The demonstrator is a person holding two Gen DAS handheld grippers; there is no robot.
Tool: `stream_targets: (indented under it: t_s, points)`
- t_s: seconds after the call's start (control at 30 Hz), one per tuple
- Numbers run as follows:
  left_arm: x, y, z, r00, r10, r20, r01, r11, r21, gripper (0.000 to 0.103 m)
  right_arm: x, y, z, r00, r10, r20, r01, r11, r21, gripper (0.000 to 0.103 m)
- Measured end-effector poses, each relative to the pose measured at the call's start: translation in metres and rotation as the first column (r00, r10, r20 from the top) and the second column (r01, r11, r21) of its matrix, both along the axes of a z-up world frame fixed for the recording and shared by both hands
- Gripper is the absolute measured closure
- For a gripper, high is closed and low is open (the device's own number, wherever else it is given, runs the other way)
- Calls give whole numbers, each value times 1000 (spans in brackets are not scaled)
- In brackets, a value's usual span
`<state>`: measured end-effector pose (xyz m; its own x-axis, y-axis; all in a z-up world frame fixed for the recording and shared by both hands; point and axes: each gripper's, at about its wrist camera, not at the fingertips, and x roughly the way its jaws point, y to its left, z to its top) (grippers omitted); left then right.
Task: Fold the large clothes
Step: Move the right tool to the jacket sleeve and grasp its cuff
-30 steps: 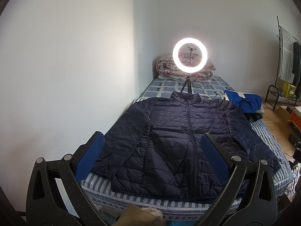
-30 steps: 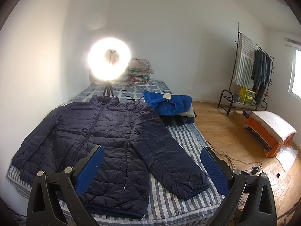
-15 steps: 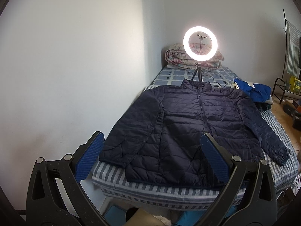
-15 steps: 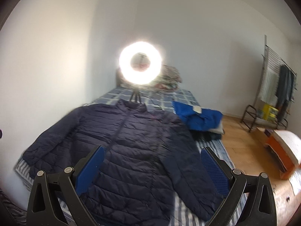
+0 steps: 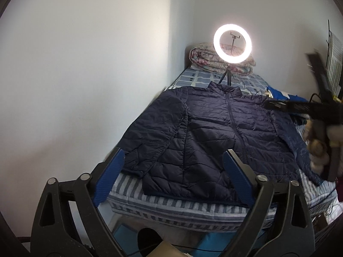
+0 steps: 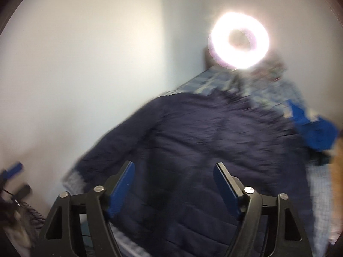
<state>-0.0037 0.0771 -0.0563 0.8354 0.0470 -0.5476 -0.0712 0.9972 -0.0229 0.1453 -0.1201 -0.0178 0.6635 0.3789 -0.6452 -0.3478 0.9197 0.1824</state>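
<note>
A dark navy quilted jacket (image 5: 216,132) lies flat and zipped, front up, on the striped bed (image 5: 193,212), sleeves spread to both sides. It also shows, blurred, in the right wrist view (image 6: 203,150). My left gripper (image 5: 173,171) is open and empty, held before the bed's near edge, off the jacket's hem and left sleeve. My right gripper (image 6: 173,180) is open and empty above the jacket's lower half. The right gripper's body shows at the right edge of the left wrist view (image 5: 321,117).
A lit ring light (image 5: 232,44) on a tripod stands behind the collar. A folded quilt (image 5: 205,59) lies at the bed's head. A blue garment (image 6: 313,128) lies on the bed's right side. A white wall (image 5: 85,85) runs along the left.
Both grippers have swung left, toward the wall side. The right gripper has closed in on the jacket, its jaws narrower, and its view is now blurred. It has entered the left wrist view.
</note>
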Motion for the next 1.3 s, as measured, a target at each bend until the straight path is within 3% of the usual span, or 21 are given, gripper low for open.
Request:
stream_targets:
  t_s: [0.07,0.23,0.5,0.6,0.73,1.0,1.13,1.3]
  points:
    - [6,2,-1,1000,9,5,-9,1000,5,11,23,20,-12,998,43,-44,-42,999,27,42]
    - [26,10,-5,1000,17,-10,-17,1000,-11,11,70,62,-52,973,159,-168,-134,979,153,43]
    - [51,18,-28,998,2,-59,-2,1000,0,11,147,112,-133,907,185,-379,-56,944,326,45]
    - [58,19,-35,998,0,-67,1,1000,10,11,167,132,-158,881,182,-437,-26,940,340,50]
    - [67,29,-50,993,24,-114,-29,999,-40,11,186,148,-181,850,173,-497,26,930,368,55]
    - [69,35,-55,991,55,-125,-63,996,-60,10,199,170,-206,822,150,-549,63,934,351,64]
    - [70,34,-53,991,58,-120,-66,996,-67,11,200,176,-201,832,131,-539,53,948,313,98]
    - [68,35,-52,993,63,-101,-67,997,-34,11,196,168,-168,872,119,-475,2,969,247,103]
